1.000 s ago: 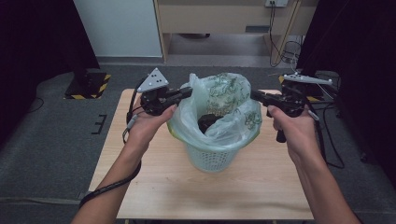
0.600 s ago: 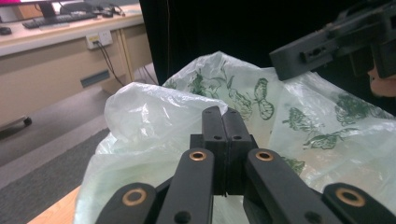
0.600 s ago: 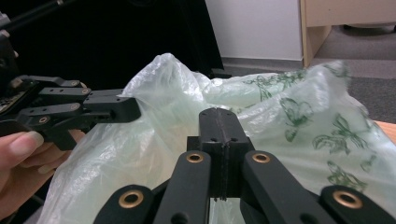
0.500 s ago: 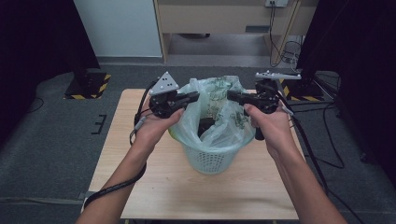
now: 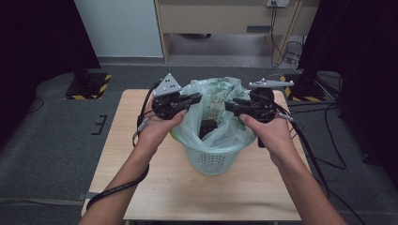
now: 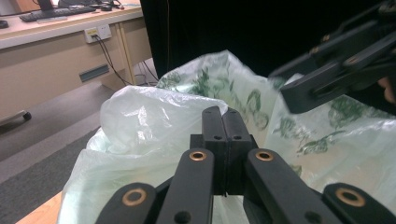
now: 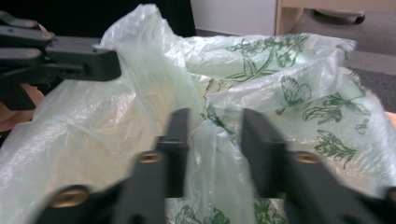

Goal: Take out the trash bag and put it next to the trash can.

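A pale green mesh basket (image 5: 211,160) stands mid-table, lined with a translucent bag (image 5: 217,93) printed with green plants. Something dark (image 5: 206,127) lies inside it. My left gripper (image 5: 196,98) is at the bag's left rim with its jaws pressed together (image 6: 223,127); I see no film between them, and the bag (image 6: 154,116) bulges just beyond. My right gripper (image 5: 230,107) is at the right rim. Its jaws have just been opening and stand apart (image 7: 215,135), blurred, with a raised fold of the bag (image 7: 280,79) between them, not pinched. The two grippers point at each other across the bag.
The wooden table (image 5: 141,187) has bare board in front of and beside the basket. Cables (image 5: 324,140) trail off its right edge onto the grey floor. A striped stand base (image 5: 87,86) sits at the back left, a wooden desk (image 5: 220,18) behind.
My right gripper has moved left from beyond the basket's right side to the bag's right rim, and its jaws have parted. The left gripper has stayed at the left rim.
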